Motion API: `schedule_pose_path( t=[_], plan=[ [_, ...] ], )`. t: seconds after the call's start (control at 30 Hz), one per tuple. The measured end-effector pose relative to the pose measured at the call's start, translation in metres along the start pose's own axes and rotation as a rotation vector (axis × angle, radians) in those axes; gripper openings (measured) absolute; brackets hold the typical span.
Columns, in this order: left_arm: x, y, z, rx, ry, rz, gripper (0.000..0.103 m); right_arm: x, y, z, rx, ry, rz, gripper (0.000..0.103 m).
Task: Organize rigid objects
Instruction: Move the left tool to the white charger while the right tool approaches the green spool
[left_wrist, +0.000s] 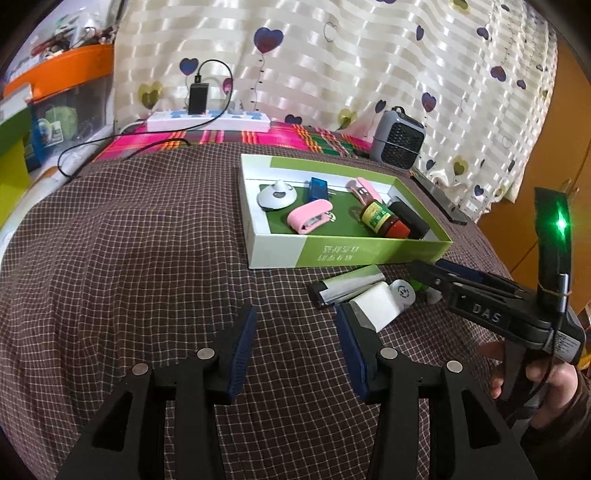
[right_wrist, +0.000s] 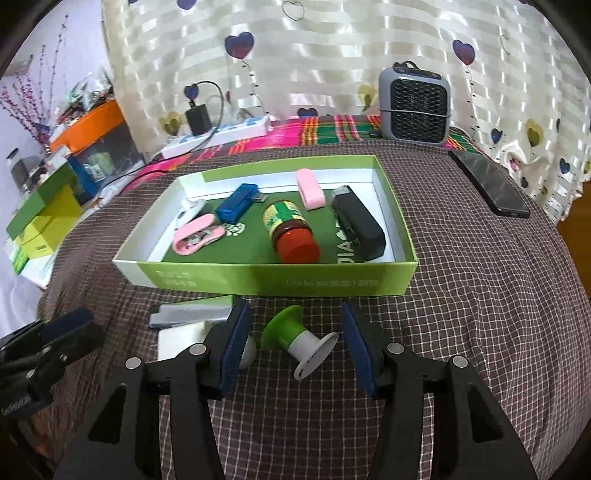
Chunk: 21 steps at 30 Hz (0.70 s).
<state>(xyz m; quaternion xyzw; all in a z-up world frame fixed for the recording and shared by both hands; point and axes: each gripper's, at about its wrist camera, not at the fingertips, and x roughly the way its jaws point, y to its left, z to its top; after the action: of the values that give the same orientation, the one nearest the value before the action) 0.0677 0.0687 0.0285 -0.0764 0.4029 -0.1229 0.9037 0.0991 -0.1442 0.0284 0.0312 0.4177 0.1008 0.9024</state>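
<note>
Green-and-white spool (right_wrist: 297, 341) lies on its side on the checked cloth (right_wrist: 480, 295), between my right gripper (right_wrist: 295, 341) fingers, untouched by either pad; fingers spread. Just past the fingertips stands the green tray (right_wrist: 277, 282), holding a red-capped bottle (right_wrist: 291, 230), black case (right_wrist: 358, 225) and pink stapler (right_wrist: 195, 234). My left gripper (left_wrist: 295, 343) is spread over bare cloth; a white block (left_wrist: 376, 304) sits just beyond its right fingertip, a silver lighter (left_wrist: 347, 286) behind that.

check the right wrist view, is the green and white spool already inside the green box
No, the green and white spool lies on the checked cloth outside the green box.
</note>
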Motion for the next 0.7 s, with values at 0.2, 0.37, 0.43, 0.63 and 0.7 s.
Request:
schedule_pose_path(
  t=[0.2, 0.37, 0.43, 0.63, 0.7],
  plan=[
    [0.006, -0.012, 0.001, 0.037, 0.018, -0.032, 0.044, -0.001, -0.004, -0.002, 0.002, 0.011, -0.043, 0.052],
    [0.016, -0.031, 0.005, 0.101, 0.045, -0.072, 0.044, -0.002, -0.011, -0.01, 0.003, 0.04, -0.05, 0.052],
    [0.02, -0.037, 0.006, 0.117, 0.054, -0.074, 0.044, -0.001, -0.014, -0.011, 0.01, 0.042, -0.056, 0.053],
    [0.032, -0.054, 0.006, 0.181, 0.086, -0.081, 0.044, 0.001, -0.014, -0.011, -0.022, 0.044, -0.055, 0.053],
    [0.034, -0.058, 0.007, 0.2, 0.089, -0.093, 0.044, 0.003, -0.012, -0.011, -0.06, 0.045, -0.068, 0.053]
  ],
)
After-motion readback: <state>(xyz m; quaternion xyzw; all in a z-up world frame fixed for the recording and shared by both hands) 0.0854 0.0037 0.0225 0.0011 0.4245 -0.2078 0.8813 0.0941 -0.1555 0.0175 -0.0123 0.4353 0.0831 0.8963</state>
